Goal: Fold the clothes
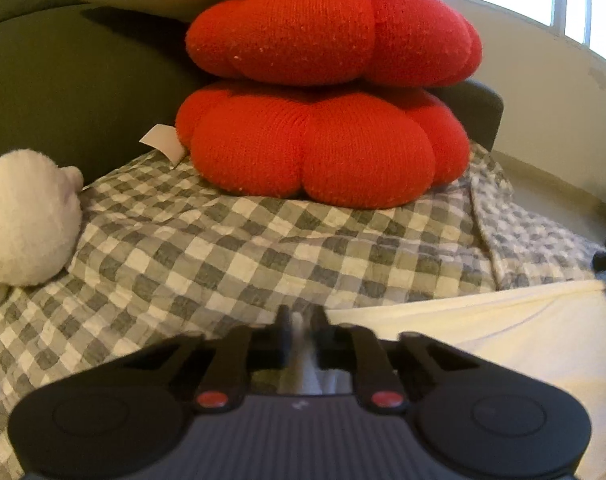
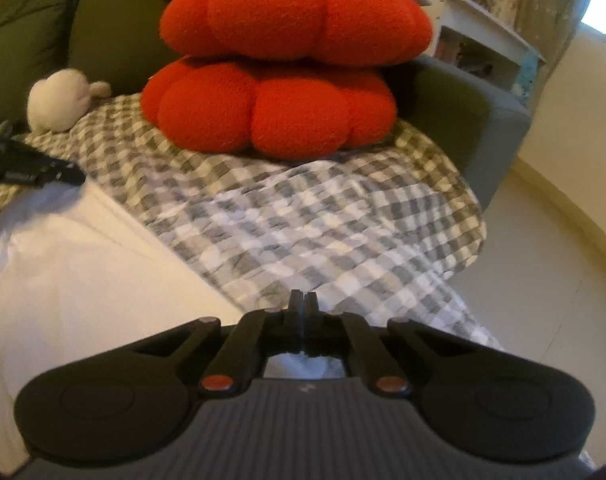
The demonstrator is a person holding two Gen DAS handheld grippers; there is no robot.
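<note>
Left gripper (image 1: 301, 322): fingers close together, a strip of white cloth pinched between them and running back under the body. Right gripper (image 2: 302, 308): fingers pressed together, white fabric visible just behind the tips, so it reads as clamped on the same cloth.

White garment (image 2: 63, 264): spread between the two grippers, lying over the checked blanket (image 1: 223, 240) on the sofa (image 2: 463, 120). In the right wrist view it shows one long straight edge running diagonally; surface mostly smooth, a few soft creases near the left gripper.

Beyond it: two red cushions (image 1: 327, 92) stacked on the blanket, a white plush toy (image 1: 27, 216) to the left.

Progress, judged: both hands hold an edge or corners, so a fold is in hand. How many folds the garment already carries cannot be read; its far side is out of frame. No finished pile is visible.
</note>
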